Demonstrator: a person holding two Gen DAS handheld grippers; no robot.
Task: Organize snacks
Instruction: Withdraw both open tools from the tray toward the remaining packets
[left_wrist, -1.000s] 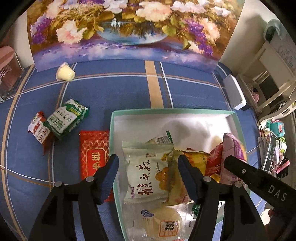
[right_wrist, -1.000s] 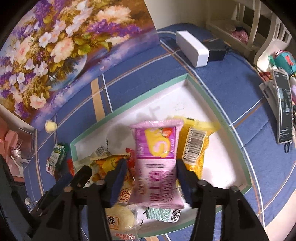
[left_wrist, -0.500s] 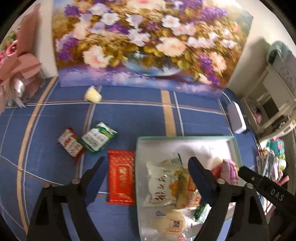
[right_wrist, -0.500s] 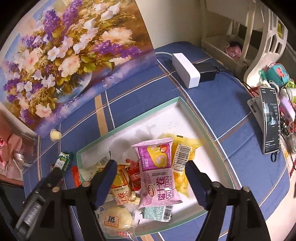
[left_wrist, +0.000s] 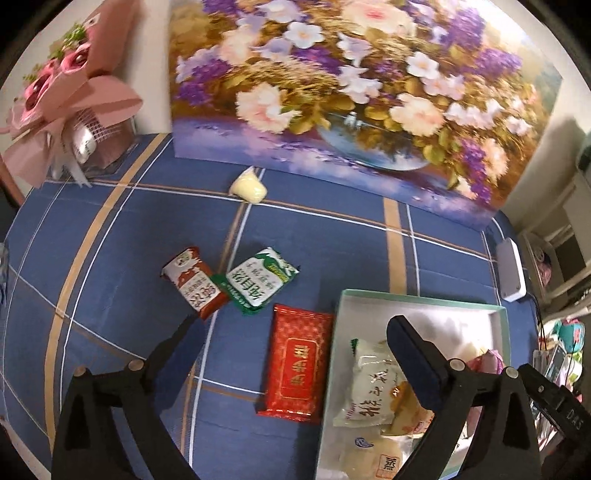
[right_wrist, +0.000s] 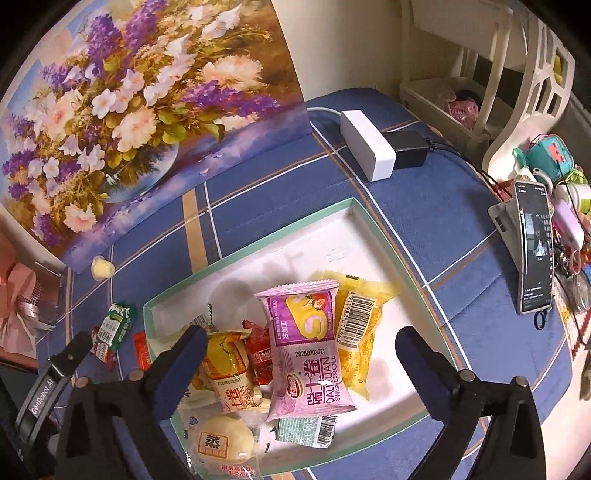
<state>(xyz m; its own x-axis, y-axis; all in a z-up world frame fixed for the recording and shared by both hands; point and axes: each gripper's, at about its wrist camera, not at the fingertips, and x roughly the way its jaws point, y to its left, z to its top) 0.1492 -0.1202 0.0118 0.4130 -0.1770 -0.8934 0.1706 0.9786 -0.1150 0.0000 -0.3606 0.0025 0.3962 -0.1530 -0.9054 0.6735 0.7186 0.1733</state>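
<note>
Pink "DALIYUAN SWISS ROLL" packet (right_wrist: 308, 354) in green-rimmed tray (right_wrist: 258, 245), right gripper (right_wrist: 297, 349) and left gripper (left_wrist: 291, 332) just opened wide, both empty, "DAS" on the right gripper's finger.

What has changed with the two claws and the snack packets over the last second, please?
The right claw has just opened, letting go of the pink Swiss roll packet, which now lies in the tray. The left claw has also just opened, releasing the white packet, and swung leftwards over the red packet. The loose snacks on the blue cloth stayed put.
</note>
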